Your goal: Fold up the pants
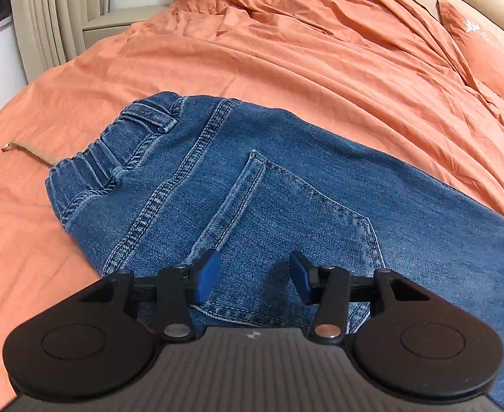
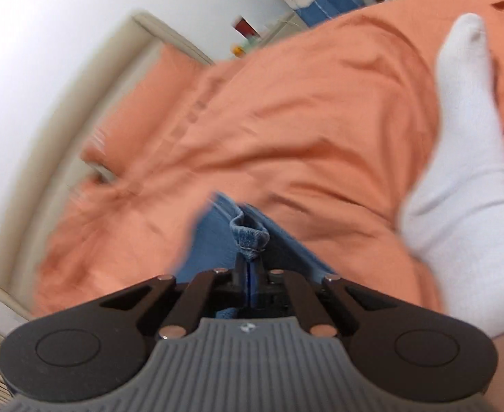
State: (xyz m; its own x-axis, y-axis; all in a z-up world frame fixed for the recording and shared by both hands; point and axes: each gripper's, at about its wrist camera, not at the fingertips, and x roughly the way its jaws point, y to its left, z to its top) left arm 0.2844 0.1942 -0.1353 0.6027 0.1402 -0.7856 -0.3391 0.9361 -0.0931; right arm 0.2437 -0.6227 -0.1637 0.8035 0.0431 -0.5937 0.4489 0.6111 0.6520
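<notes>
Blue denim pants [image 1: 252, 185] lie flat on an orange bedsheet [image 1: 286, 51], back pocket up, with the elastic waistband at the left and the legs running off to the right. My left gripper [image 1: 253, 276] is open and empty, hovering just above the back pocket. In the blurred right wrist view, my right gripper [image 2: 250, 274] is shut on a folded denim hem of the pants [image 2: 248, 235], lifted above the bed.
A beige drawstring [image 1: 28, 151] sticks out from the waistband. An orange pillow [image 1: 485, 44] lies at the far right. A foot in a white sock [image 2: 464, 171] rests on the bed at the right. Curtains [image 1: 46, 17] and the headboard stand behind.
</notes>
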